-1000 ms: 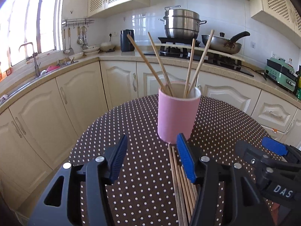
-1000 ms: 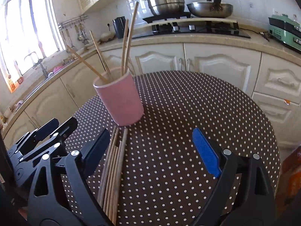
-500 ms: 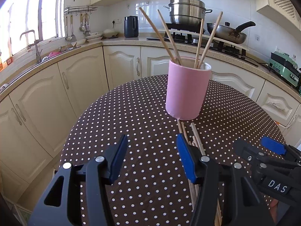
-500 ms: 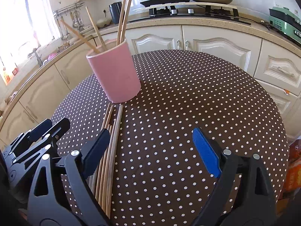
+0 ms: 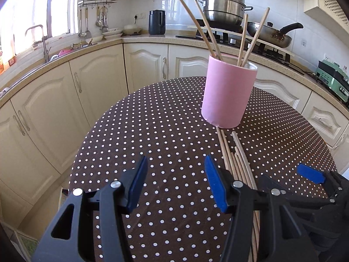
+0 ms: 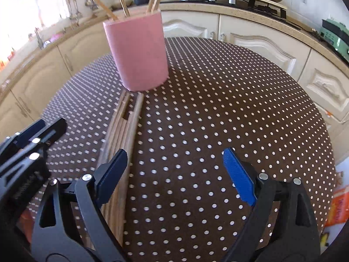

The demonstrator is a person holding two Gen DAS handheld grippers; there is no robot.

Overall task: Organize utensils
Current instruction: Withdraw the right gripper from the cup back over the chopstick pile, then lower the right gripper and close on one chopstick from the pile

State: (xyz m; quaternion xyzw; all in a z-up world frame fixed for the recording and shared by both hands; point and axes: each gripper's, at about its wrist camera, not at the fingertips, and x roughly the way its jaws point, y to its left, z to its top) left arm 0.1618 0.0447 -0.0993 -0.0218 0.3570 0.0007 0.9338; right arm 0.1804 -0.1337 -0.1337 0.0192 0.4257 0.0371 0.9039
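- Your left hand-held gripper hung over the polka-dot bench with its jaws about half apart, nothing between the blue pads
- Your right hand-held gripper was spread wide and empty too, its left pad just above the loose chopsticks
- Those chopsticks lay in a bundle on the bench, far ends right at the foot of the pink holder
- The holder stood upright with four chopsticks in the holder leaning out

Chopsticks beside empty left tongs
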